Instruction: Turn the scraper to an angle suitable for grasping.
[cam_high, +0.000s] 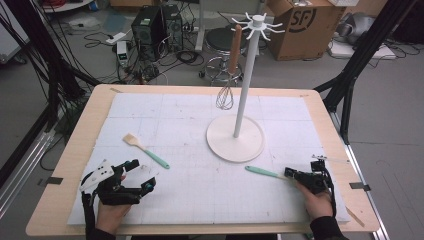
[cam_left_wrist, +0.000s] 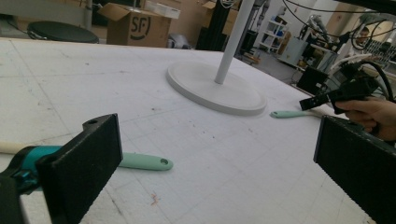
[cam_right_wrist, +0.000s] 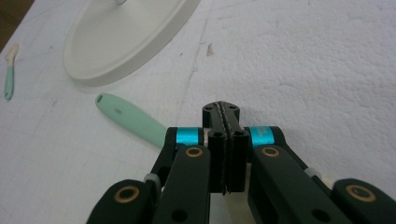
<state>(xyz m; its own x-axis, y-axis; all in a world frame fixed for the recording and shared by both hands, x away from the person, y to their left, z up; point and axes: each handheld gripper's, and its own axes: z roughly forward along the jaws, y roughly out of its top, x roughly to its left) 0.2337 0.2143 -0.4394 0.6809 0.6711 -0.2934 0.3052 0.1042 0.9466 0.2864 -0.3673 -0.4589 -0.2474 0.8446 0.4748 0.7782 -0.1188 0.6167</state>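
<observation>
A white hook stand (cam_high: 235, 137) rises at the middle right of the mat, and a whisk (cam_high: 226, 95) with a wooden handle hangs from its top. A mint-handled brush (cam_high: 147, 151) lies left of centre. My left gripper (cam_high: 141, 175) sits just in front of it, jaws wide open and nothing between them (cam_left_wrist: 219, 140). A second mint-handled utensil (cam_high: 262, 171) lies at the right. My right gripper (cam_high: 288, 173) is over its near end with its jaws shut together (cam_right_wrist: 222, 112). The mint handle (cam_right_wrist: 130, 119) runs beneath the gripper's left side, outside the pads.
A white mat (cam_high: 200, 195) covers most of the wooden table (cam_high: 65, 170). On the floor behind the table are a stool (cam_high: 222, 40), computer cases (cam_high: 155, 25) and a cardboard box (cam_high: 305, 22). Black frame legs (cam_high: 350, 75) stand at both sides.
</observation>
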